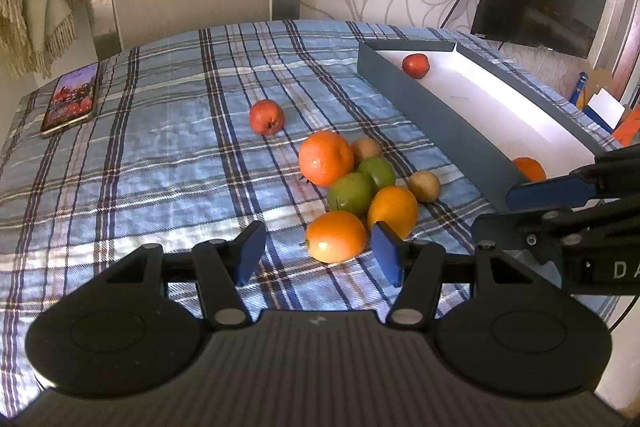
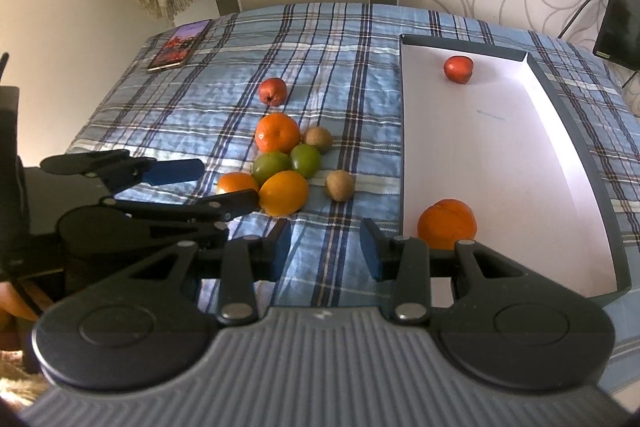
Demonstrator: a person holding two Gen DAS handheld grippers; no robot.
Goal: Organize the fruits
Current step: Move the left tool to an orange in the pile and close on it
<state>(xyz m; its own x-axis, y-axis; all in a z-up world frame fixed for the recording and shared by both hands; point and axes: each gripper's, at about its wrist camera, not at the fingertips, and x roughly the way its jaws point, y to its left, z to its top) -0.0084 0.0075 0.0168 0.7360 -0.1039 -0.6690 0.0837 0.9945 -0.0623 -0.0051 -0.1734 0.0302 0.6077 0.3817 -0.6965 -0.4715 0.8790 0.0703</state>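
Right tongs (image 2: 325, 253) gape above the plaid cloth (image 2: 360, 99), an orange (image 2: 447, 223) in the tray (image 2: 576, 155) alongside

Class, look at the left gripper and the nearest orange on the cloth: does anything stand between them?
Nothing visible does. The left gripper is open with the nearest orange right at its fingertips, only bare plaid cloth in between. The other fruits lie behind and beside that orange.

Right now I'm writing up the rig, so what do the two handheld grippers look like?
Left gripper and right gripper match: black linkage arms with silver rivets, blue fingers, ribbed grey body with round black discs. White letters "DA" show on the right one.
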